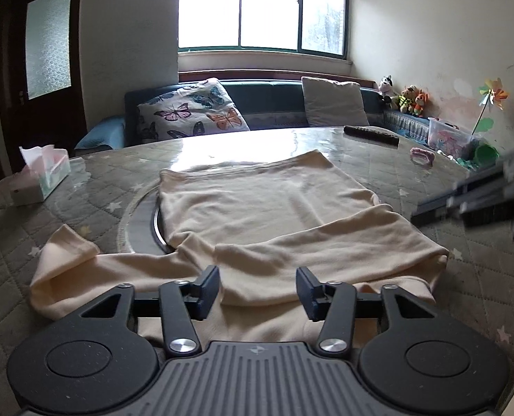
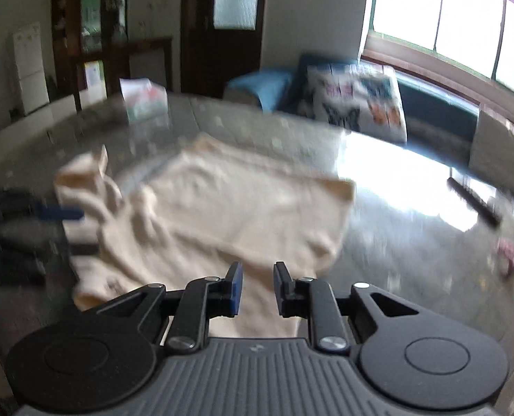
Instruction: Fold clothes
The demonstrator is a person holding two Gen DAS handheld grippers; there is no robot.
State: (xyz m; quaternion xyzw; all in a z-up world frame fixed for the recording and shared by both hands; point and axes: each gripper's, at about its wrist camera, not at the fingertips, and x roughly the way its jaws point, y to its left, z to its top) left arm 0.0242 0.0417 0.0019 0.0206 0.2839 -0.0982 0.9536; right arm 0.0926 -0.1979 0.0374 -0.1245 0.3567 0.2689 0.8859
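Tabletop (image 1: 412,242) garment (image 1: 257,208): both grippers' fingers (image 1: 208,291) spread, empty.

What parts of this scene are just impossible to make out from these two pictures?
- Right wrist view: all motion-blurred; the small mark on the cream shirt near its left edge is unreadable.
- Left wrist view: the shirt's near edge is hidden under the left claw.
- Left wrist view: the right claw is a blurred streak, cut off by the right edge.
- Left wrist view: the window is overexposed.
- Plush toys: too small.
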